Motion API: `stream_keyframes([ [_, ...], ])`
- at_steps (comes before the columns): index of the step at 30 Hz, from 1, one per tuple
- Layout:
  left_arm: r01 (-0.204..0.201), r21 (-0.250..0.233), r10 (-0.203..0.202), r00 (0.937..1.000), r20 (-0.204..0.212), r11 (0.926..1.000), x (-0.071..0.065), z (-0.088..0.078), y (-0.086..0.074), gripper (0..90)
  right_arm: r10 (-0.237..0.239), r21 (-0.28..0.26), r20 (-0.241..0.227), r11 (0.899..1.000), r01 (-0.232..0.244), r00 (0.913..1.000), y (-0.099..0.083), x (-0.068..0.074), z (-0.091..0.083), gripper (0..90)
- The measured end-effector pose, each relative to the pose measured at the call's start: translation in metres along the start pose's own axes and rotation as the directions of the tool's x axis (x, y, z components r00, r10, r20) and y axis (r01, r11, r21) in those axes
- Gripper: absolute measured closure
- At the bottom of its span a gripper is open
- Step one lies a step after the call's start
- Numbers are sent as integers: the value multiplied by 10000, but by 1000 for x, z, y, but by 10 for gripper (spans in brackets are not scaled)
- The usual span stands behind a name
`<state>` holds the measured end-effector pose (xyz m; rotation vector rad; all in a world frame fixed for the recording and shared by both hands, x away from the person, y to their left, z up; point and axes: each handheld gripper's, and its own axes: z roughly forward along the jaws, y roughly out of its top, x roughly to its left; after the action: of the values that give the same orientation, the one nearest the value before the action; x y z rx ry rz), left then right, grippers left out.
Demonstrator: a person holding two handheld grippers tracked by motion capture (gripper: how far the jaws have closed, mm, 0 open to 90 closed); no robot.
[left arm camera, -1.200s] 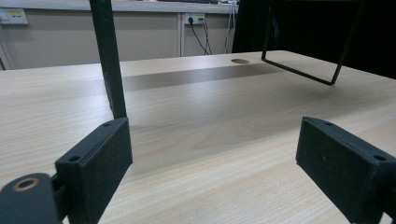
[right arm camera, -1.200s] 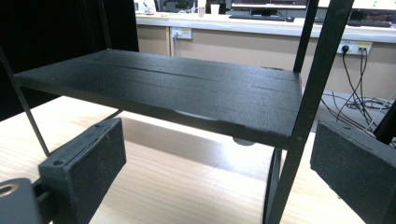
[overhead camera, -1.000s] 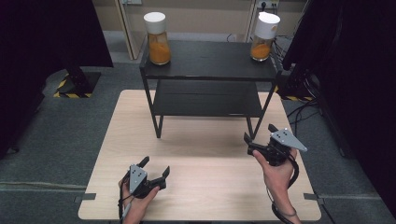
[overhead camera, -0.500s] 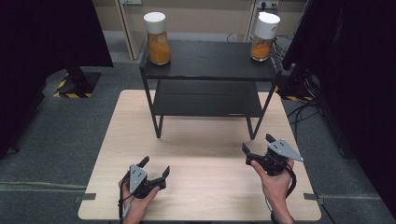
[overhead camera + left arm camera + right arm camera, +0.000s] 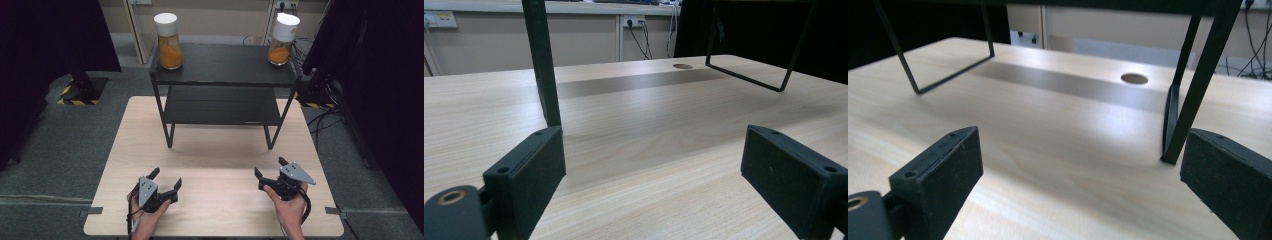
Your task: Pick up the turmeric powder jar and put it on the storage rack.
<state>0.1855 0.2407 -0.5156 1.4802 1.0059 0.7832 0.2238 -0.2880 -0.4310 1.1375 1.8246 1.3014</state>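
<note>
A pale wooden table (image 5: 215, 165) stands on a grey floor (image 5: 65, 140), with dark curtains at both sides and a beige wall with sockets at the back. Both pairs of jaws stand wide apart with only bare wood between them. The left gripper (image 5: 165, 182) sits low over the near left part of the table, the right gripper (image 5: 270, 167) over the near right, each in a hand. Beyond them, mid-table, stands a black two-tier shelf (image 5: 225, 65); its thin legs rise ahead of the jaws in both gripper views. On its top tier, well apart from the grippers, stand two white-capped jars: the left jar (image 5: 169, 42) at the left back corner, fuller of orange stuff, and the right jar (image 5: 281, 40) at the right back corner. The shelf's top is cut off in the gripper views.
</note>
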Motion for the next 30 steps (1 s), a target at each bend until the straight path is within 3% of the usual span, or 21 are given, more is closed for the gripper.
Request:
stream_keyframes([
  [9, -10, -21, 10, 10000, -10, 10000, 0, 0, 0, 102, 117, 267, -2, 9996, -117, 9999, -21, 4, -1, 37],
  [30, 30, -37, -30, 10000, -16, 10000, 0, 0, -1, 102, 401, 121, 97, 9991, -402, 9991, -49, 7, -3, 37],
])
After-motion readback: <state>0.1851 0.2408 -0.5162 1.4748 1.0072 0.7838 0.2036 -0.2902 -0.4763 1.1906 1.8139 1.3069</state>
